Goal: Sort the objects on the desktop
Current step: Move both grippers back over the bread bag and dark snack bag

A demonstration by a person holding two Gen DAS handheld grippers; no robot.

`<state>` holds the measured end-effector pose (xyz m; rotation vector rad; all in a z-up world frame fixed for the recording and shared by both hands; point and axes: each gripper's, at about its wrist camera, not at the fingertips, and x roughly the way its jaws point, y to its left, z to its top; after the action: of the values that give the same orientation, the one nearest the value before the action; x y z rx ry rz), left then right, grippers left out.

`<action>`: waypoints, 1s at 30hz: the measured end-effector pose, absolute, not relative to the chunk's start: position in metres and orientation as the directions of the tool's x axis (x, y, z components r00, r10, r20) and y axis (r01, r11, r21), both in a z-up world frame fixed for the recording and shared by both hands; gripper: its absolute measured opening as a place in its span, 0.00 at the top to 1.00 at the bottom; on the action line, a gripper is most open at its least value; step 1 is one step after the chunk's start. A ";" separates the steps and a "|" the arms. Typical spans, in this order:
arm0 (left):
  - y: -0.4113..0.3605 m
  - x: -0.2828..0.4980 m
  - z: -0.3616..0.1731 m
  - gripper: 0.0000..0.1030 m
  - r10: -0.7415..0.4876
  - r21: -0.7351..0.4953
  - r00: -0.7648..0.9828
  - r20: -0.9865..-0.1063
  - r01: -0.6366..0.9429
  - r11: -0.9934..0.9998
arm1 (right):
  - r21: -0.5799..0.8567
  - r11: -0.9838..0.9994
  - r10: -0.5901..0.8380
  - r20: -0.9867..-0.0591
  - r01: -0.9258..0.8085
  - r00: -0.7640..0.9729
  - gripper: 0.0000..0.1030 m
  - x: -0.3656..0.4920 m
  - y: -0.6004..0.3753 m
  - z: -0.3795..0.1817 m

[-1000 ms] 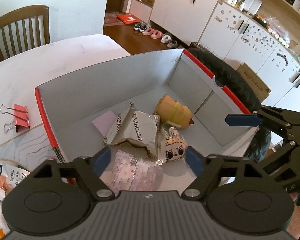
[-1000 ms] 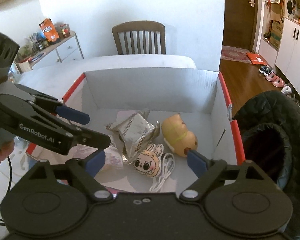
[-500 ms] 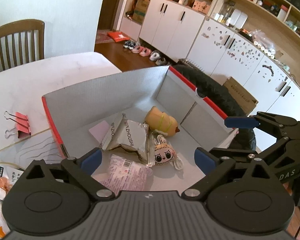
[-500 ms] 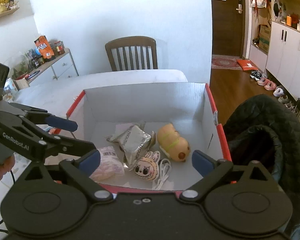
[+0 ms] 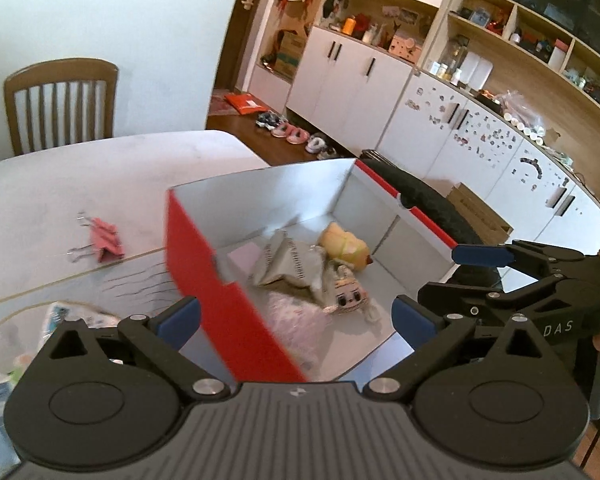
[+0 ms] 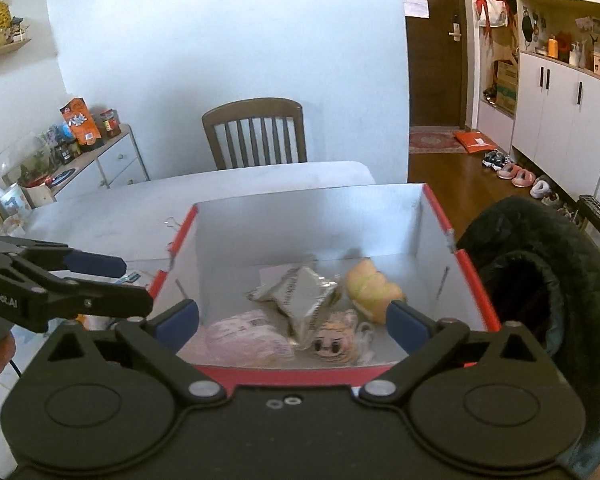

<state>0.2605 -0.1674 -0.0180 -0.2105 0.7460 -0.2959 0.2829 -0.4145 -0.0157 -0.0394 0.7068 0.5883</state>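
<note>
With both your left gripper (image 5: pixel 296 316) and right gripper (image 6: pixel 293 320) fingers spread and empty over the red-rimmed cardboard box (image 6: pixel 440 220) already holding a silver foil packet (image 6: pixel 300 292), you seem between drops, so next reach the pink binder clip (image 5: pixel 104 240) lying on the white desk (image 5: pixel 100 168) beyond.

- "DAS" in pale letters on the right claw's (image 5: pixel 480 280) black arm.
- "enRobot.AI", its start cut off at the frame edge, on the left claw's (image 6: pixel 100 284) arm.
- The silver foil packet (image 6: pixel 298 294) carries dark lettering, probably "SHEZHOUSHI", too blurred to confirm.
</note>
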 end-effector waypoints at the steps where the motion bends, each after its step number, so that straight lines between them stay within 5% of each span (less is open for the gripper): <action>1: -0.163 0.256 -0.018 0.01 -0.334 -0.292 0.699 -0.632 0.184 0.938 | 0.158 0.839 0.494 -0.622 -0.520 0.608 0.03 0.280 -0.410 -0.016; 30: -0.020 0.147 -0.052 0.01 -0.196 -0.247 0.722 -0.664 0.036 0.968 | 0.145 0.804 0.520 -0.641 -0.577 0.564 0.02 0.200 -0.277 -0.018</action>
<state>0.1466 -0.0195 -0.0523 -0.2236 0.7555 -0.1296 0.2005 -0.2768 -0.0185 -0.0849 0.7255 0.6468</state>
